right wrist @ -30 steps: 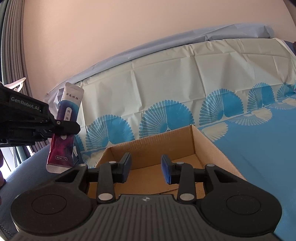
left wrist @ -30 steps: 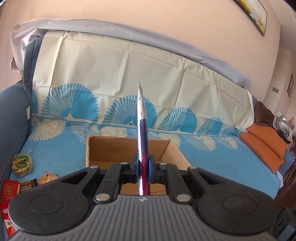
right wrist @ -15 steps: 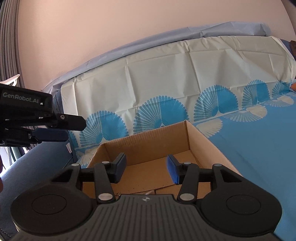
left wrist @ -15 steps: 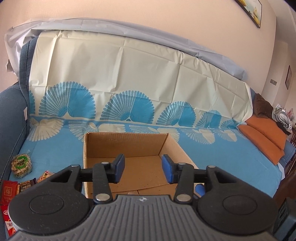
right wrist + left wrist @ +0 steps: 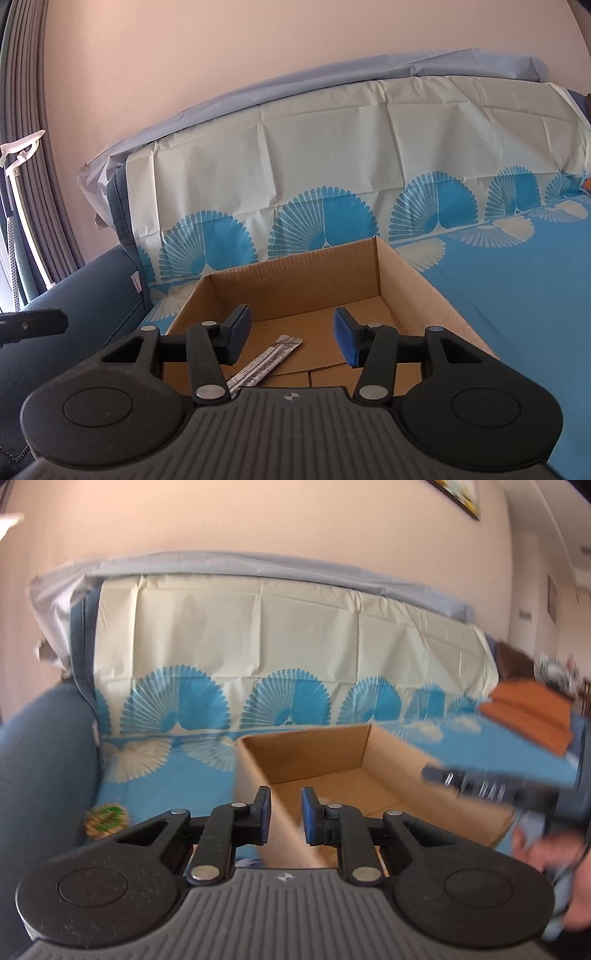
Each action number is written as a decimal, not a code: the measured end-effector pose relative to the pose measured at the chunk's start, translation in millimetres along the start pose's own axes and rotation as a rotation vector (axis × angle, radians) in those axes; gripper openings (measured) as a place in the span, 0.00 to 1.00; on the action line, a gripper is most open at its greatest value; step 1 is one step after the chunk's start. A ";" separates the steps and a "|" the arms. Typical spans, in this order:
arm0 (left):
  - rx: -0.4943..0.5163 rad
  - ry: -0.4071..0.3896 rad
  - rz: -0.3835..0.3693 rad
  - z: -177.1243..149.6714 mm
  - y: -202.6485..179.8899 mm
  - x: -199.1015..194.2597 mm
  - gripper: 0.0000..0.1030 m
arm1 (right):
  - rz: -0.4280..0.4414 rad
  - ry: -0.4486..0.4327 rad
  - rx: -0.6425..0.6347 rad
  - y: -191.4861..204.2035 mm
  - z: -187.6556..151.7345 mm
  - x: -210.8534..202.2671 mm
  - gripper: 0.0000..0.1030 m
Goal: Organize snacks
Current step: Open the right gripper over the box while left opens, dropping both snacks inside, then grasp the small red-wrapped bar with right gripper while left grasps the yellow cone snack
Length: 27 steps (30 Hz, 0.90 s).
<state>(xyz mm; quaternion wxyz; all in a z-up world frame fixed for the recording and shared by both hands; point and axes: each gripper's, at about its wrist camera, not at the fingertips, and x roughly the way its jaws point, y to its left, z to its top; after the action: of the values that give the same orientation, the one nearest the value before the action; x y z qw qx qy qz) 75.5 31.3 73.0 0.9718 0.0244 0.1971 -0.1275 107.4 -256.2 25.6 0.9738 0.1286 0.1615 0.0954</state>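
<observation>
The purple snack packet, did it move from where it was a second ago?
Yes. The snack packet left the left tool, which is now open, and lies flat on the floor of the cardboard box, in the right wrist view.

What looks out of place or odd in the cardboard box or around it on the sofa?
Nothing looks damaged or spilled. A snack sachet lies flat and slanted on the cardboard box floor. One round green-labelled snack lies outside the box on the blue cover, blurred.

Sofa (image 5: 517,295), blue fan-print cover: cardboard box (image 5: 417,284), round snack (image 5: 105,814) directly on it.
</observation>
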 end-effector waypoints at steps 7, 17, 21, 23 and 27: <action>-0.026 0.070 0.071 -69.5 49.8 -21.6 0.17 | 0.008 0.003 -0.066 12.1 -2.7 -1.2 0.52; -0.289 0.092 0.105 -65.9 94.4 -16.6 0.17 | 0.035 0.016 -0.243 45.0 -14.6 -2.7 0.50; -0.400 0.088 0.107 -68.6 113.1 -20.8 0.17 | 0.078 0.026 -0.296 57.9 -21.0 -6.6 0.39; -0.456 0.089 0.120 -69.1 122.4 -20.3 0.17 | 0.101 0.030 -0.305 63.0 -22.8 -8.7 0.33; -0.537 0.104 0.142 -71.6 136.9 -20.1 0.17 | 0.149 0.022 -0.352 81.8 -24.6 -16.7 0.32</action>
<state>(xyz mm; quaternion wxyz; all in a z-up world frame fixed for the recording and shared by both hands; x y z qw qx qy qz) 65.9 175.4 14.5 0.9385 -0.2136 0.2713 -0.0009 71.8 -177.0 31.0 0.9697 -0.0332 0.1429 0.1954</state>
